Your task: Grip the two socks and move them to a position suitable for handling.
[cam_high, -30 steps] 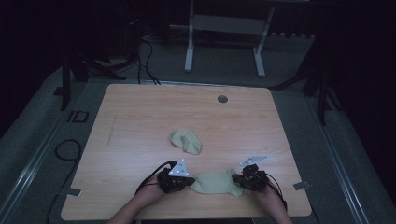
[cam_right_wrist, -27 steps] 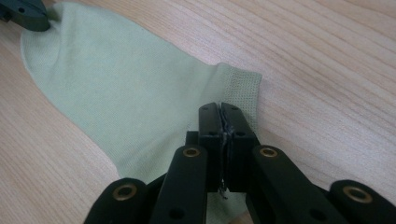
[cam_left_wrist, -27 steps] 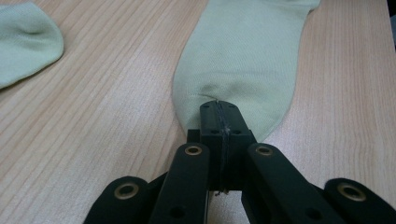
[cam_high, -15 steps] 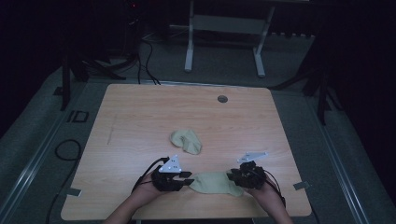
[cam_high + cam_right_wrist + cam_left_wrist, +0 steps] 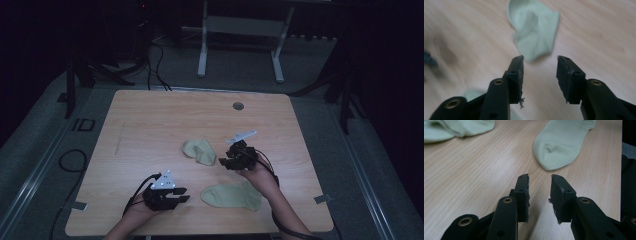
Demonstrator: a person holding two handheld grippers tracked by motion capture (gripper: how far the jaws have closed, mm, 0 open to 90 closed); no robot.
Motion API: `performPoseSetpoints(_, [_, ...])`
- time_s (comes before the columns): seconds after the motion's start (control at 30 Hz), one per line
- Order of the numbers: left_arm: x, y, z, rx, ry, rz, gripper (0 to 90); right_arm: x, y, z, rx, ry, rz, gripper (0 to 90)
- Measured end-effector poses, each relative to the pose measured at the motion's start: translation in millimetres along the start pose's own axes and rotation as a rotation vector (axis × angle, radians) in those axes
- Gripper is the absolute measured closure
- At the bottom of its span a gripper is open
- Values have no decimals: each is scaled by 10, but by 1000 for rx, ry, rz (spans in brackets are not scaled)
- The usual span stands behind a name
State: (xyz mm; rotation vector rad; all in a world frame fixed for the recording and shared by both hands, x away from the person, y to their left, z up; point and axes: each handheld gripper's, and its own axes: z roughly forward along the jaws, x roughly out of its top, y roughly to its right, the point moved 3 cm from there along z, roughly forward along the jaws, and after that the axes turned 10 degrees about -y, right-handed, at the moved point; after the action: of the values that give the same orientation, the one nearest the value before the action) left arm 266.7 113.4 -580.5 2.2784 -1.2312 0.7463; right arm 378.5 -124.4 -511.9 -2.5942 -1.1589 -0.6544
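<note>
Two green socks (image 5: 199, 151) (image 5: 232, 195), two empty grippers (image 5: 183, 192) (image 5: 223, 161)

Open hand-held gripper (image 5: 539, 75) near crumpled sock (image 5: 534, 30)

Pale green flat sock (image 5: 231, 196) lower centre, plain; same pale green on crumpled sock (image 5: 199, 151) mid-frame. Light wood-grain table (image 5: 150, 125), fine streaks. Black left gripper (image 5: 184, 194) with grey plate; black right gripper (image 5: 223, 160). Grey floor (image 5: 45, 150), black cables (image 5: 67, 162).
</note>
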Motion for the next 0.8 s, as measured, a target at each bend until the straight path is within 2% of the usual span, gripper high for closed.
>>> performPoseSetpoints(0.07, [-15, -5, -4, -6, -2, -9, 678, 62, -5, 38, -1, -5, -6, 548])
performPoseSetpoints(0.2, [-80, -18, -25, 4, -7, -21, 678, 322, -37, 223, -5, -23, -21, 533])
performPoseSetpoints(0.33, [-100, -31, -32, 9, -3, -34, 679, 553, -46, 437, -5, -38, -20, 468])
performPoseSetpoints(0.4, [-96, -34, -42, 11, 11, -40, 677, 647, -66, 553, 8, -26, -31, 428])
performPoseSetpoints(0.43, [-96, -34, -42, 11, 11, -40, 676, 647, -66, 553, 8, -26, -31, 428])
performPoseSetpoints(0.47, [-98, -45, -41, 15, 17, -47, 676, 683, -73, 609, -3, -37, -30, 428])
performPoseSetpoints(0.5, [-101, -50, -38, 24, 14, -47, 639, 742, -89, 742, -20, -65, -35, 443])
performPoseSetpoints(0.6, [-107, -57, -29, 17, 13, -52, 639, 774, -115, 908, -33, -100, -36, 461])
performPoseSetpoints(0.67, [-105, -54, -34, 19, 15, -50, 639, 774, -138, 1003, -60, -130, -48, 478])
performPoseSetpoints(0.73, [-105, -55, -44, 17, 22, -52, 638, 769, -153, 1068, -93, -151, -51, 516])
performPoseSetpoints(0.8, [-107, -61, -51, 26, 27, -58, 624, 771, -155, 1087, -100, -146, -40, 554])
